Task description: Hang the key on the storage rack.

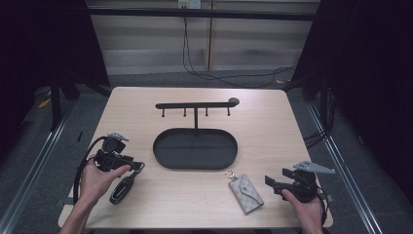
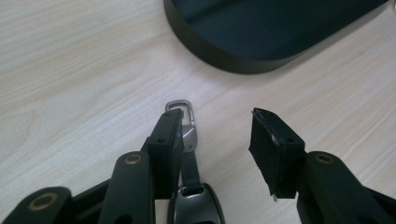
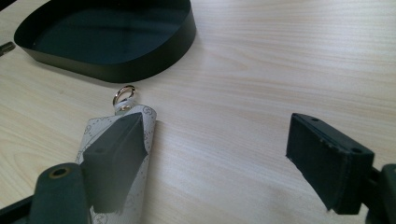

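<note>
A black car key fob [image 1: 122, 189] lies near the table's front left, its strap ending in a metal loop [image 2: 180, 108]. My left gripper [image 1: 134, 165] hovers right over it, open; in the left gripper view the strap [image 2: 189, 168] runs along the inner side of the left jaw, and the other jaw stands well clear. A grey patterned key pouch [image 1: 247, 193] with a gold ring [image 3: 123, 93] lies front right. My right gripper [image 1: 277, 176] stands open just right of it. In the right gripper view the pouch [image 3: 148, 135] lies under the left jaw.
A black oval tray [image 1: 195, 165] sits mid-table, with a black hook rack [image 1: 195, 104] rising from its back edge. Its wall [image 2: 219, 55] is close ahead of the left gripper. Bare wood stretches between the right gripper's jaws and around the pouch.
</note>
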`<state>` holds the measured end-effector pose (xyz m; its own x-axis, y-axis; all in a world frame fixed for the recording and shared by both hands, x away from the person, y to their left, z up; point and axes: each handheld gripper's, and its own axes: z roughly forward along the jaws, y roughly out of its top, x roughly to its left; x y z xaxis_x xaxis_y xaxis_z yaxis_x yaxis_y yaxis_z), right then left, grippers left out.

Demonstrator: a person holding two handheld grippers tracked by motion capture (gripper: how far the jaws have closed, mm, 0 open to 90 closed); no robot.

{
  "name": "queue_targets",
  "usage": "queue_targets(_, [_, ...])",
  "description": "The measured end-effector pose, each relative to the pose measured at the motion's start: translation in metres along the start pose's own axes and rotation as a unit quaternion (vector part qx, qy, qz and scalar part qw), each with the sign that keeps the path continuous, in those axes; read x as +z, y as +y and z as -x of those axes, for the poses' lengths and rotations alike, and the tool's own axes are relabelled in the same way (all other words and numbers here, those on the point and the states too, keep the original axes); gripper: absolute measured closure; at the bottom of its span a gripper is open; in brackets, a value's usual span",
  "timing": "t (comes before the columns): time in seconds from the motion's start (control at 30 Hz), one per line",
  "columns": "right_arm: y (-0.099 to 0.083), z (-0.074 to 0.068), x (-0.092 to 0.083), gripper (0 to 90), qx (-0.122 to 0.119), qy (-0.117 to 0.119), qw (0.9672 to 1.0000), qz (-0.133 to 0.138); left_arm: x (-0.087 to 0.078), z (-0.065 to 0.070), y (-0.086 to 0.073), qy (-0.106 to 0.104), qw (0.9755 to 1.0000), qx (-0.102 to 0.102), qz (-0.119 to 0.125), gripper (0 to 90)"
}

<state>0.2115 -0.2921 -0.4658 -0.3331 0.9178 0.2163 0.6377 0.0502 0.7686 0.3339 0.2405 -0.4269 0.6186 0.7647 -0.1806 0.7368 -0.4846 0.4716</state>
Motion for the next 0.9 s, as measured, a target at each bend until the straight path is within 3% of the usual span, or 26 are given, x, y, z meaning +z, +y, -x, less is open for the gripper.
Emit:
queue_targets(0.13, [0.001,0.001,0.001,19.1,0.005,0.004,1.0,-0.002,0.009,-0.002,0.004,0.01,0.9993,0.008,-0.035,58.7])
queue_targets(0.23, [0.0,0.001,0.001,19.1,0.005,0.003,1.0,-0.002,0.014,-0.002,0.004,0.012,0.999,0.001,-0.044,56.6])
queue_targets(0.27, [0.0,0.001,0.0,19.1,0.006,0.003,1.0,-0.002,0.022,-0.002,0.005,0.009,0.9972,0.0,-0.074,52.5])
queue_targets(0.3, [0.0,0.001,0.0,19.1,0.007,0.002,1.0,-0.001,0.022,-0.002,0.005,0.009,0.9972,0.0,-0.074,52.0])
queue_targets(0.37, [0.0,0.002,0.0,19.1,0.011,0.004,0.9999,0.0,0.028,-0.001,0.006,0.036,0.9965,-0.004,-0.075,52.2])
queue_targets(0.43, [0.0,0.002,0.0,19.1,0.01,0.004,0.9999,-0.002,0.03,-0.004,0.007,0.029,0.9959,-0.006,-0.085,53.0])
queue_targets(0.47, [0.0,0.002,0.0,19.1,0.009,0.004,0.9999,-0.002,0.032,-0.006,0.008,0.038,0.9954,-0.009,-0.088,54.3])
queue_targets(0.57, [0.0,0.002,0.0,19.1,0.01,0.005,0.9999,-0.002,0.034,-0.008,0.009,0.037,0.9946,-0.007,-0.096,58.9])
queue_targets(0.6, [0.0,0.002,0.0,19.1,0.01,0.005,0.9999,-0.002,0.037,-0.009,0.01,0.033,0.9934,-0.007,-0.11,60.6])
queue_targets(0.73, [0.0,0.002,0.001,19.1,0.011,0.003,0.9999,-0.004,0.04,-0.009,0.01,0.04,0.9932,-0.004,-0.11,65.1])
queue_targets(0.9, [0.0,0.002,0.002,19.1,0.01,0.006,0.9999,-0.008,0.044,-0.01,0.011,0.039,0.9909,0.002,-0.129,65.1])
